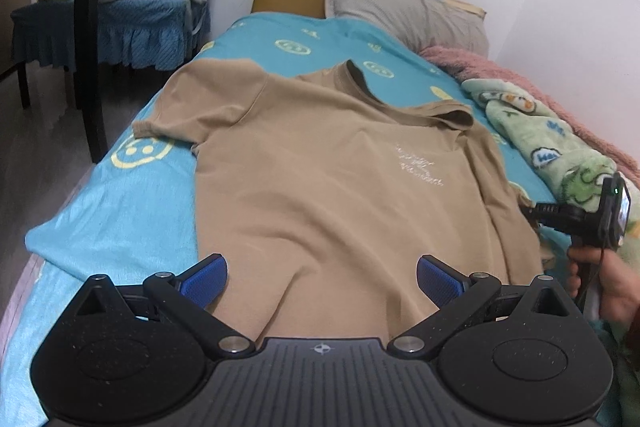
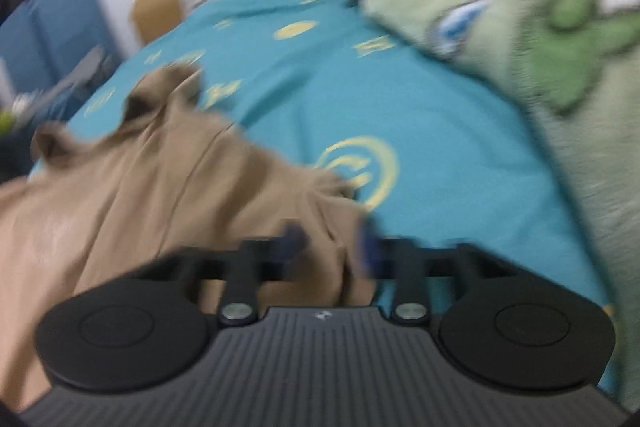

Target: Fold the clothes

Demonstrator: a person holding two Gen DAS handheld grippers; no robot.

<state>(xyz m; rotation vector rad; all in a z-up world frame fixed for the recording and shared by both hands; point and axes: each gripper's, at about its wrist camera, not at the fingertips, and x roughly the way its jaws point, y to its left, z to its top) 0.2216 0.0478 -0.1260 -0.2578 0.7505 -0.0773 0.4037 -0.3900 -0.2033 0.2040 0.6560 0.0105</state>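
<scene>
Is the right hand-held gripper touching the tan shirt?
Touching. In the right wrist view, though blurred, the right hand-held gripper has a bunch of tan shirt pinched between its blue pads.

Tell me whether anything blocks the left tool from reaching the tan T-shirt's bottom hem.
Nothing visible does. The left tool is open, its blue pads straddling the hem area of the tan cotton T-shirt, which lies flat on the teal patterned bedsheet. The green fleece blanket sits off beside the shirt.
</scene>
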